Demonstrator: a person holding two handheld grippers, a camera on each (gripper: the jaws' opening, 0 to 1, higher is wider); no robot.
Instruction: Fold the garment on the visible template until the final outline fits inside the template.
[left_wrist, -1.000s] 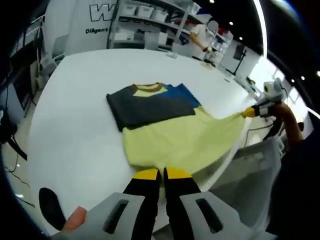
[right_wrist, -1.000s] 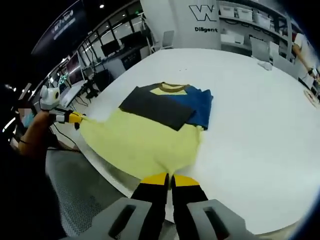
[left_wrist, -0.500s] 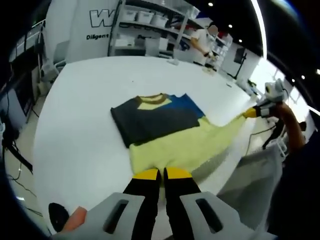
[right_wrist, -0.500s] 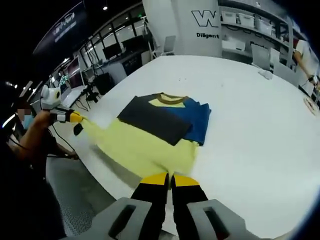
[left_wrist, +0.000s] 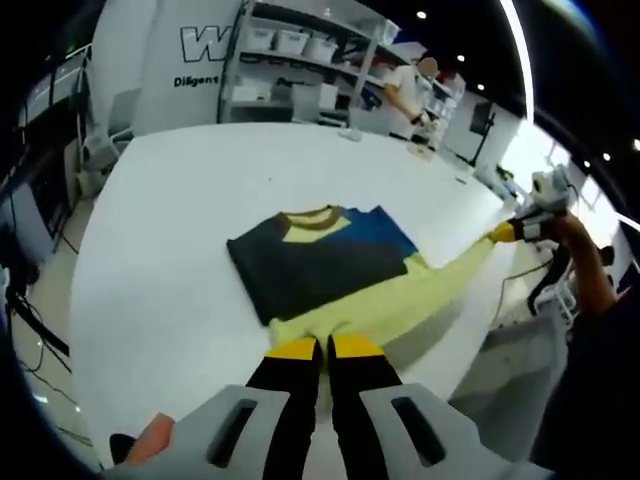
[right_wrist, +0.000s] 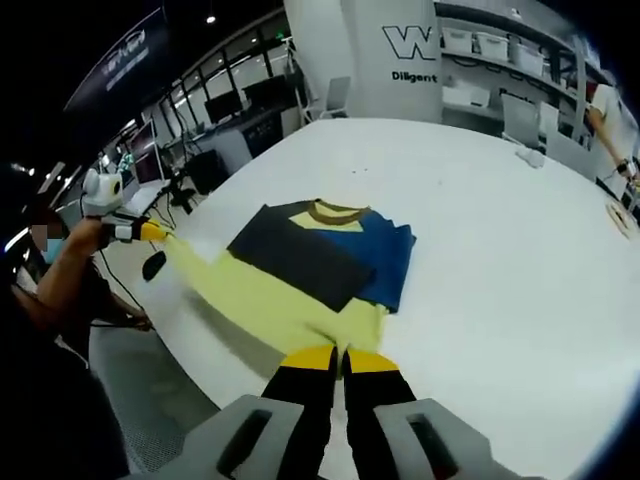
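**T-shirt, part-folded, hem held at both corners above a white table**

Item: T-shirt (left_wrist: 330, 265) (right_wrist: 310, 255), yellow body, brown neck band, one dark grey sleeve and one blue sleeve. Upper part lies flat near the middle of the round white table (left_wrist: 180, 200) (right_wrist: 500, 250), neck band toward the far side. Both sleeves are folded in across the chest: the grey panel lies on top, the blue one shows beneath it along one edge. The yellow lower body runs from the folded sleeves toward the near table edge, drawn out into a taut band between the two grippers and raised off the table there.

Left gripper (left_wrist: 321, 348) (right_wrist: 150, 232): yellow-tipped black jaws pressed together on one corner of the yellow hem. In the right gripper view it appears at the left, past the table rim, with the cloth stretched out from its tips.

Right gripper (right_wrist: 340, 358) (left_wrist: 500, 232): jaws likewise closed tight on the other hem corner. In the left gripper view it appears at the right, beyond the table edge, cloth running to it in a narrow strip.

Template: no outline can be made out on the table surface.

Surroundings: a white wall panel with a large "W" logo (left_wrist: 205, 45) (right_wrist: 408, 42) behind the table; shelving with white bins (left_wrist: 300, 40) (right_wrist: 500, 45) beside it; a person in a white top (left_wrist: 405, 85) standing at the far shelving; a grey chair (right_wrist: 335, 85) at the table's far edge.
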